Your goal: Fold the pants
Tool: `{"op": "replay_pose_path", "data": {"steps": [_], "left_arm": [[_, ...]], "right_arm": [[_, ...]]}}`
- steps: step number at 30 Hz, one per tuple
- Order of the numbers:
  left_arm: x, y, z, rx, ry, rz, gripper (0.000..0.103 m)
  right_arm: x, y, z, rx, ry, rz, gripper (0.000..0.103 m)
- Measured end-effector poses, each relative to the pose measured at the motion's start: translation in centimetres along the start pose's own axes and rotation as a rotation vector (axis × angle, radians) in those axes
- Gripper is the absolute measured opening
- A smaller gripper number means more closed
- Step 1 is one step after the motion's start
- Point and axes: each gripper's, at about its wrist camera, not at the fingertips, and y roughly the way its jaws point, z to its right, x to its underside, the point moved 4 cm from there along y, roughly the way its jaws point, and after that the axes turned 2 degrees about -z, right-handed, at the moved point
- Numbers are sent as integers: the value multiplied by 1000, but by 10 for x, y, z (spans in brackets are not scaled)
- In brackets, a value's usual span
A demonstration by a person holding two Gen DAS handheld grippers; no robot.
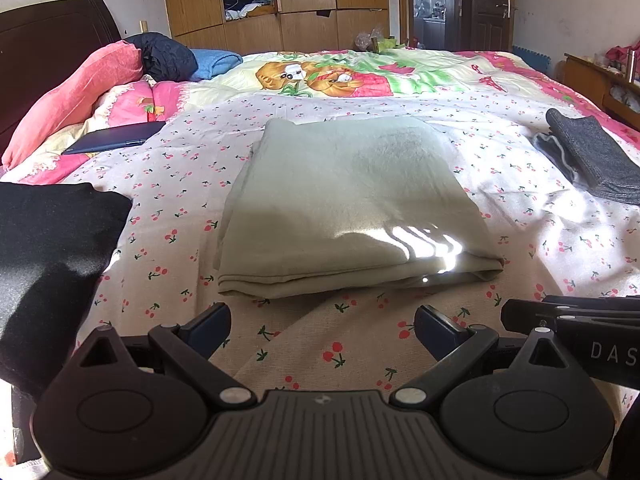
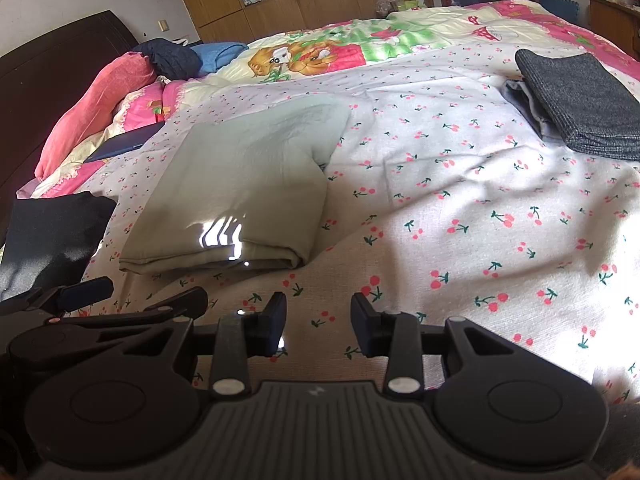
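The pale green pants (image 1: 352, 208) lie folded into a flat rectangle on the cherry-print sheet (image 1: 320, 344), their thick folded edge towards me. My left gripper (image 1: 322, 324) hovers just short of that edge, open wide with nothing between its fingers. In the right wrist view the same pants (image 2: 240, 184) lie ahead and to the left. My right gripper (image 2: 319, 324) is open over bare sheet, its jaws a small way apart and empty. Each gripper shows at the edge of the other's view: the right gripper (image 1: 560, 316) and the left gripper (image 2: 80, 292).
A black cloth (image 1: 48, 248) lies at the bed's left edge. A folded grey garment (image 2: 580, 100) sits on lighter folded cloth at the right. A dark flat tablet (image 1: 116, 138) and a pink pillow (image 1: 72, 92) lie by the headboard. Wardrobes stand behind the bed.
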Motion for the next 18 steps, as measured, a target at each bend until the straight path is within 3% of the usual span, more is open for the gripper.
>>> {"op": "replay_pose_path", "data": {"steps": [18], "left_arm": [[-1, -1, 0, -9, 6, 7, 103]], "right_arm": [[0, 0, 0, -3, 1, 1, 37]]}}
